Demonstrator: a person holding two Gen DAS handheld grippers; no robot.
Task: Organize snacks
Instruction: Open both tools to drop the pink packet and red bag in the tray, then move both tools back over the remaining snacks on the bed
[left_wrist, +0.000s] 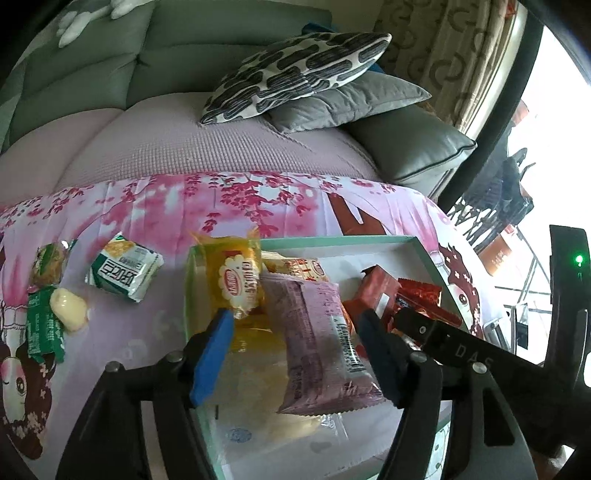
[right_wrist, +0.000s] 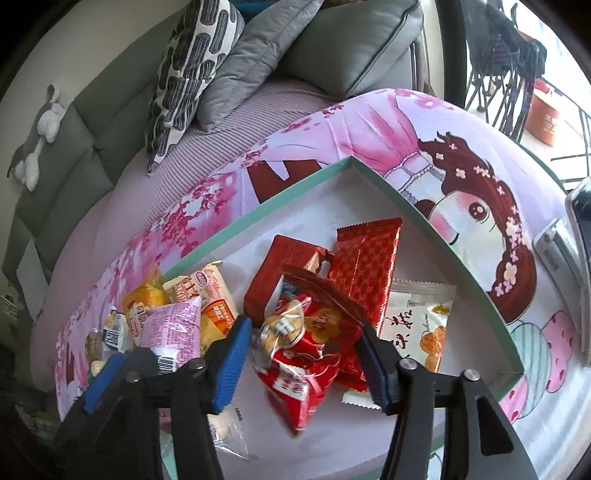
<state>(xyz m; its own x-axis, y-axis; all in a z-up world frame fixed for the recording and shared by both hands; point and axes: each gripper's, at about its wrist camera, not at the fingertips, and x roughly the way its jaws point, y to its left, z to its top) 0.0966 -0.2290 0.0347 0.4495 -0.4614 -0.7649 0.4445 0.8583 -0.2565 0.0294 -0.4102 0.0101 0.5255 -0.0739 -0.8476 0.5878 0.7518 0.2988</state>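
Left wrist view: left tongs stand parted over a shallow tray with a mint-green rim and white floor. A pink-purple foil packet, crimped at its ends, lies between the blue ribbed pads; neither pad presses it, so the tongs are released. Also in the tray: a glossy yellow round-snack packet leaning on the left rim, a red carton, and a red foil wrapper.

Outside the tray, on the pink blossom-printed cloth covering the surface, lie a green-and-white square biscuit pack, a green wrapper and a pale yellow unwrapped-looking piece. Only this view shows these clearly. Behind stands a grey sofa with a black-and-white patterned cushion.

Right wrist view: right tongs are likewise parted, with a crinkled red-and-clear bag between the pads; contact with the far pad cannot be told, and no squeeze shows. This view gives the tray's right half: a long red patterned foil bar, a white sachet with printed golden snacks, and an orange-and-cream packet beside the pink one. A grey-and-white plush toy on the sofa back appears here only.
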